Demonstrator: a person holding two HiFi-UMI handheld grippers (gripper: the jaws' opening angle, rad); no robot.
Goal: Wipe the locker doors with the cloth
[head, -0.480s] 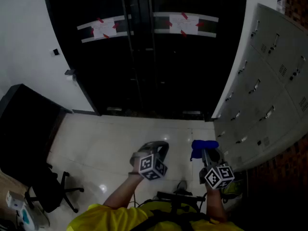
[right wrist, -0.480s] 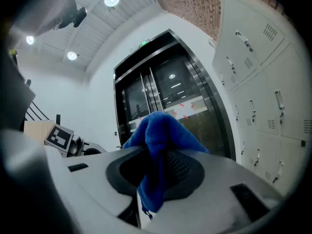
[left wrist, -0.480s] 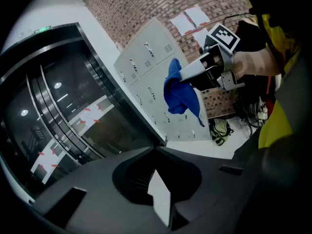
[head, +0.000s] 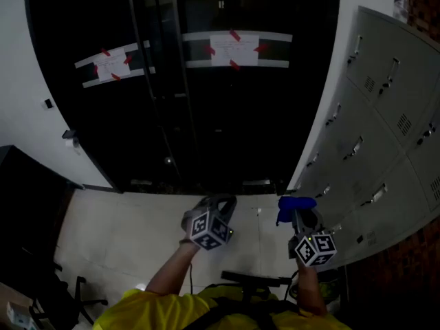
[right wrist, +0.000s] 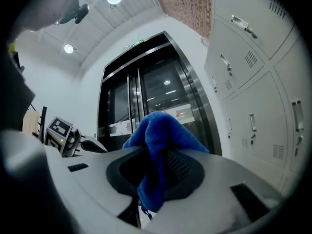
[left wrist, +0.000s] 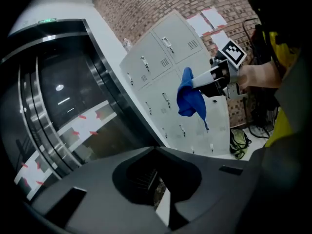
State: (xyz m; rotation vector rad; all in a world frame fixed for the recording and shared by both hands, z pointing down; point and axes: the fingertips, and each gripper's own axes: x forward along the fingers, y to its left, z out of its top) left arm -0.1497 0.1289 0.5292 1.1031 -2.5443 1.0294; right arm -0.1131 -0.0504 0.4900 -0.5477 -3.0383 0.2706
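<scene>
The grey locker bank [head: 375, 143] stands to the right, its doors closed and each with a small handle. It also shows in the left gripper view [left wrist: 163, 57] and the right gripper view [right wrist: 258, 82]. My right gripper [head: 297, 210] is shut on a blue cloth [head: 294, 203], held in the air a short way left of the lockers and not touching them. The cloth [right wrist: 158, 155] drapes over the jaws [right wrist: 156, 147] and hangs bunched from them [left wrist: 190, 99]. My left gripper [head: 214, 210] hovers beside it with jaws together and nothing in them [left wrist: 156, 150].
Dark glass sliding doors [head: 199, 102] with taped paper notices [head: 234, 49] fill the wall ahead. An office chair base [head: 79, 298] sits at the lower left on the pale tiled floor [head: 124, 232]. A green-yellow bag [left wrist: 239, 140] lies at the foot of the lockers. Brick wall [left wrist: 146, 4] rises above them.
The head view has swung, so the glass doors slid left and the chair mostly left the frame. Both grippers sit slightly higher, still side by side, the cloth still held.
</scene>
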